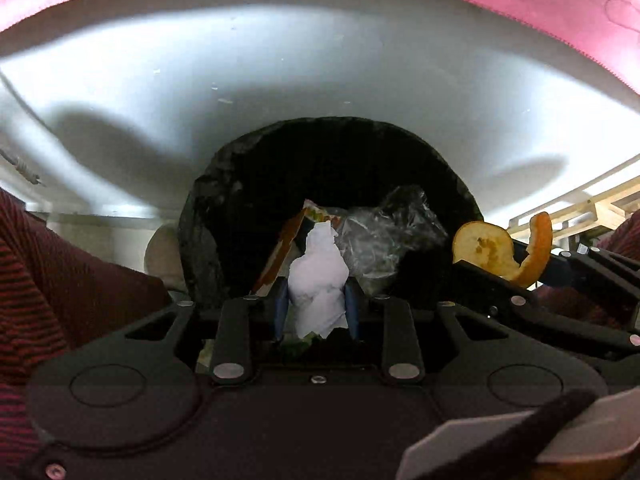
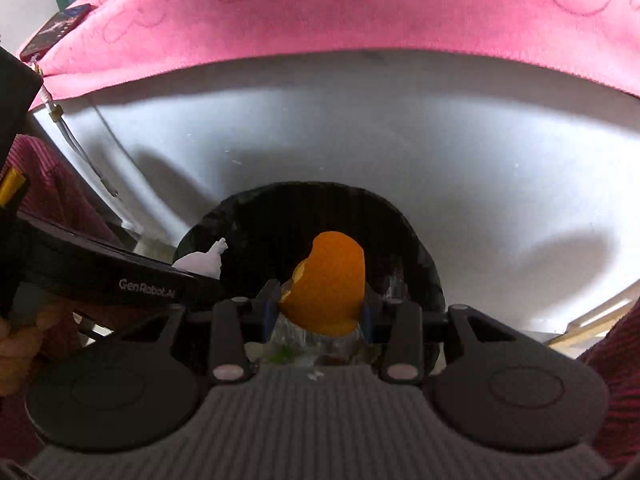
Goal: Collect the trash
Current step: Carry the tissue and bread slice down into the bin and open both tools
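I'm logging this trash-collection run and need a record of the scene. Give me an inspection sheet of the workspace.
Surface: white panel behind the bin, pink cloth draped over its top.
Job's things: black-lined trash bin holding clear plastic wrap and a printed carton; crumpled white tissue; orange peel.
Clutter: phone by the cloth's edge.
Grippers: left gripper shut on the tissue; right gripper shut on the peel; both over the bin's mouth.
Cables: thin cord hanging at the panel's left.
Surroundings: wooden slats at the right; striped red sleeve.
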Motion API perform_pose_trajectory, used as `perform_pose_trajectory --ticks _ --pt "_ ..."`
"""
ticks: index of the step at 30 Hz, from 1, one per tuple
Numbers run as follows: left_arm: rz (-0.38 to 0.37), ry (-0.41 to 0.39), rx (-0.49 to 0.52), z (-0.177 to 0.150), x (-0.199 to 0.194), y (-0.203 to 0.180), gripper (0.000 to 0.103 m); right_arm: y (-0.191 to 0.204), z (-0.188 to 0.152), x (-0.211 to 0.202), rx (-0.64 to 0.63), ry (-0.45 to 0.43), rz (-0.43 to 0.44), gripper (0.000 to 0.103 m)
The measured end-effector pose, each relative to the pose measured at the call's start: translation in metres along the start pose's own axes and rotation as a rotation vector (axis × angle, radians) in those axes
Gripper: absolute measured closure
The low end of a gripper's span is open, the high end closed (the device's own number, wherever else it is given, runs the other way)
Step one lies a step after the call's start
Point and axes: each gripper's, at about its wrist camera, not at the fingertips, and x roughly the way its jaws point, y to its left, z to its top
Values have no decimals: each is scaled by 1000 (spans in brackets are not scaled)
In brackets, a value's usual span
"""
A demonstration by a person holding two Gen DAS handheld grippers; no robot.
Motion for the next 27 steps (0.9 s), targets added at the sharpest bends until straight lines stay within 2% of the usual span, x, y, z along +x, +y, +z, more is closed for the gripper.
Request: perform_pose_trajectory --ticks 21,27 --pt "-2 54 2 -2 9 1 75 0 5 8 -2 32 2 55" --pt "4 56 2 -1 8 0 69 -1 5 7 -1 36 5 55"
